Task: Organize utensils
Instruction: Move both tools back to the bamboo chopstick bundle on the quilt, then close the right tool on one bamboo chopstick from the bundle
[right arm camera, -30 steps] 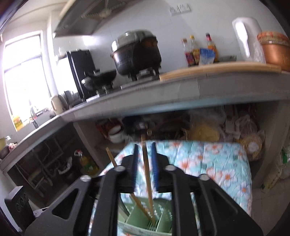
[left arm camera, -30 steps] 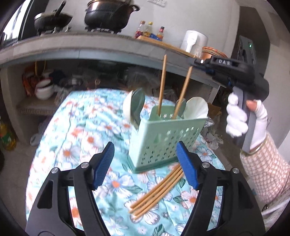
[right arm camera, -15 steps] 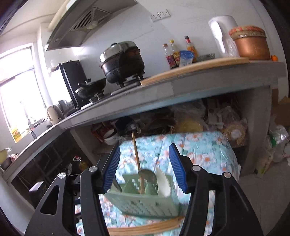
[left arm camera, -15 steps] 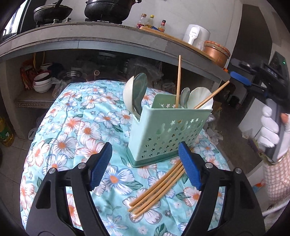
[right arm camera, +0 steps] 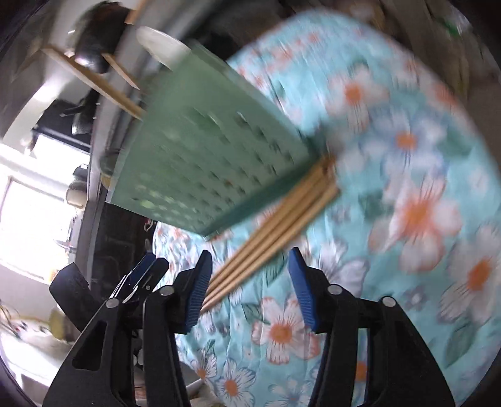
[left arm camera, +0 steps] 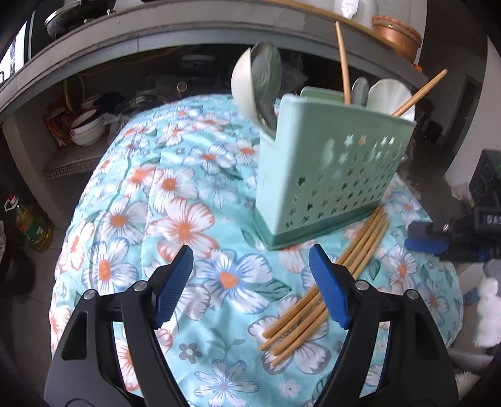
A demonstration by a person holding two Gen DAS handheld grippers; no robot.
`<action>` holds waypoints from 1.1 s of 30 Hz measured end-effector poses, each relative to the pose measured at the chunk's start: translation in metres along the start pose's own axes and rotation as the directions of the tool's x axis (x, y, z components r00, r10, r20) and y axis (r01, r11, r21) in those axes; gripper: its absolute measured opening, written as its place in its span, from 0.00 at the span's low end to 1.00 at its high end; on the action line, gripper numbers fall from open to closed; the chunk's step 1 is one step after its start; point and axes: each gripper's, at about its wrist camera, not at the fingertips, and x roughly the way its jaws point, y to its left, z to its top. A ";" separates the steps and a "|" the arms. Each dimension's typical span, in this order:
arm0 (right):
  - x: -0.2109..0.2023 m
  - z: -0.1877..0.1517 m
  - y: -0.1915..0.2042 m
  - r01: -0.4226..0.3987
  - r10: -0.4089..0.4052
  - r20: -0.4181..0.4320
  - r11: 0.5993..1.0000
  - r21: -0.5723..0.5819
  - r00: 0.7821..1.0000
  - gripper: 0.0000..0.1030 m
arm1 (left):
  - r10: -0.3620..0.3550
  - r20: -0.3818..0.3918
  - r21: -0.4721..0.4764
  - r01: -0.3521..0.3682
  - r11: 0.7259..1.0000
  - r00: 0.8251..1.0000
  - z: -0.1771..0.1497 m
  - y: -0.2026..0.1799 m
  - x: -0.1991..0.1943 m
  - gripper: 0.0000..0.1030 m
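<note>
Loose chopsticks (left arm camera: 325,294) lie bundled on the floral counter (left arm camera: 175,200), touching the green caddy's (left arm camera: 332,178) base. Left tongs (left arm camera: 250,288) stand apart, empty. Right tongs (right arm camera: 247,281) (jaws just narrowing) gape empty, chopstick ends between them.

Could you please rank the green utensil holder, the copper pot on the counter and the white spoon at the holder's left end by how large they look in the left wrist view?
1. green utensil holder
2. white spoon
3. copper pot, though it sits farther back, so its real size is unsure.

Grey concrete counter (left arm camera: 175,18) above cluttered shelf (left arm camera: 72,162); bright window (right arm camera: 28,219).
</note>
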 end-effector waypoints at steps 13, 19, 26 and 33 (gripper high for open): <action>0.047 0.002 -0.041 -0.116 0.132 -0.044 0.959 0.259 0.990 0.28 | -0.007 -0.035 -0.030 0.006 1.000 0.999 -0.004 0.005 0.009 0.70; 0.056 0.002 -0.039 -0.108 0.124 -0.043 0.959 0.261 0.991 0.13 | -0.009 -0.036 -0.033 0.008 0.999 0.999 -0.004 0.005 0.009 0.70; 0.056 -0.001 -0.043 -0.125 0.138 -0.039 0.963 0.237 0.990 0.11 | -0.007 -0.043 -0.037 0.005 0.999 0.999 -0.004 0.005 0.009 0.70; 0.031 -0.004 -0.053 -0.096 0.112 -0.066 0.974 0.208 0.992 0.10 | -0.019 -0.031 -0.004 0.019 1.000 0.999 -0.005 -0.006 0.007 0.70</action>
